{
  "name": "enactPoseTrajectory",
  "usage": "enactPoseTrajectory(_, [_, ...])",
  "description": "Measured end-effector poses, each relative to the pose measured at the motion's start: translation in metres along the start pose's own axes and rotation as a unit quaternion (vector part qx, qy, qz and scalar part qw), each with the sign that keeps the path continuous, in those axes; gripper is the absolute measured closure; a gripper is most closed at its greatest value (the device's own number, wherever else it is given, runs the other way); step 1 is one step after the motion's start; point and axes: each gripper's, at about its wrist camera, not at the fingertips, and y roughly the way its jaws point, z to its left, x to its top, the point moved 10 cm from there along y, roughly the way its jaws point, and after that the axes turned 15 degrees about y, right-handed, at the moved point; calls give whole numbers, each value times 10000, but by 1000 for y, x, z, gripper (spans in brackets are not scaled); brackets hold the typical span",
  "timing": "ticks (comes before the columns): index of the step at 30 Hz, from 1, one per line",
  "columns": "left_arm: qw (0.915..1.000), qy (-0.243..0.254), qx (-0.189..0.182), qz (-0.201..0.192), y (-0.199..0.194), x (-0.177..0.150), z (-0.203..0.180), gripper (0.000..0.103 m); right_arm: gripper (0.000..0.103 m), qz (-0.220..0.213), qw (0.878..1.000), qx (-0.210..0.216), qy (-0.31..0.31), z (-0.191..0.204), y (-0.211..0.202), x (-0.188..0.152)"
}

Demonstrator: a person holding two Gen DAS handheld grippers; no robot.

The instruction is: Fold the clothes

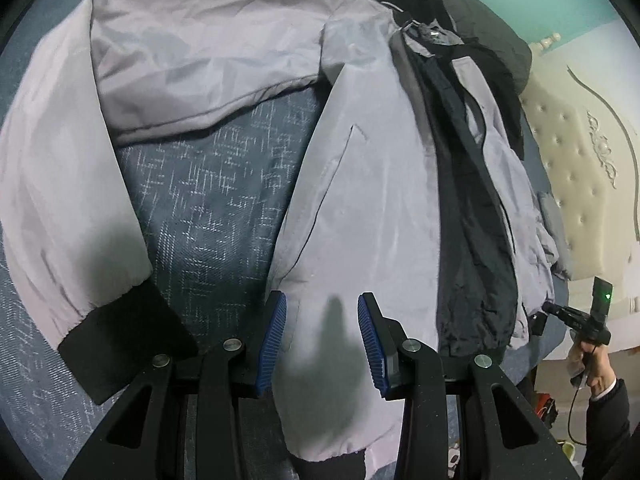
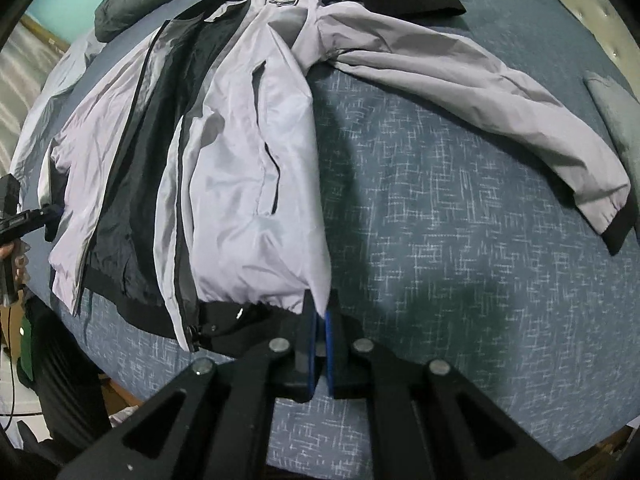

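**A:** Where does the right claw (image 2: 319, 312) stand?

**B:** Yours is closed. It pinches the near corner of the jacket (image 2: 248, 152), right at the black hem (image 2: 224, 316).

**A:** And the left claw (image 1: 322, 298)?

**B:** Part open and gripping nothing. Your blue pads hang over the other front panel, and cloth shows in the gap with nothing pressed.

**A:** Which way does the jacket run?

**B:** Straight away from both your claws. The hem is nearest you, the dark lining runs up the middle, and the collar (image 2: 280, 0) is farthest. It lies open on the blue bed (image 2: 440, 200).

**A:** What does the fold turn on?

**B:** Probably the sleeve (image 2: 480, 80). It stretches out to the right of your right claw, well apart from the body. Your right hand is nearer, but it's busy with the hem.
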Motion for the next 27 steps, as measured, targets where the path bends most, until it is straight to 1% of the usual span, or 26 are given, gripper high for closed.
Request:
enactPoseTrajectory(3, [9999, 49, 106, 23, 3, -2, 3, 62, 100, 29, 10000, 3, -1, 0, -1, -2])
enactPoseTrajectory(7, [9997, -80, 214, -98, -3, 0, 13, 62, 100, 62, 10000, 7, -8, 1, -1, -4])
enactPoseTrajectory(11, [9997, -52, 211, -79, -9, -4, 15, 62, 100, 92, 10000, 0, 25, 1, -1, -3])
enactPoseTrajectory(12, [9997, -18, 214, -77, -11, -4, 13, 62, 96, 93, 9999, 1, 53, 1, -2, -2])
enactPoseTrajectory(16, [9996, 22, 165, -228, -22, 3, 6, 62, 95, -187, 9993, 35, 314, 6, -20, 9])
enactPoseTrajectory(17, [9995, 40, 168, -279, -27, 5, 5, 62, 93, -277, 9991, 37, 311, 10, -26, 13])
enactPoseTrajectory(18, [9993, 50, 171, -317, -31, 7, 5, 62, 90, -368, 9988, 45, 307, 13, -32, 16])
enactPoseTrajectory(19, [9992, 59, 173, -351, -35, 9, 4, 62, 86, -467, 9984, 106, 293, 21, -39, 20])
enactPoseTrajectory(22, [9989, 76, 175, -434, -46, 14, 3, 62, 79, -655, 9966, 403, 279, 51, -52, 31])
enactPoseTrajectory(25, [9985, 113, 185, -499, -54, 20, -2, 62, 75, -570, 9942, 908, 96, 99, -48, 34])
enactPoseTrajectory(27, [9983, 163, 198, -529, -58, 23, -5, 62, 74, -349, 9929, 1137, -47, 131, -33, 27])
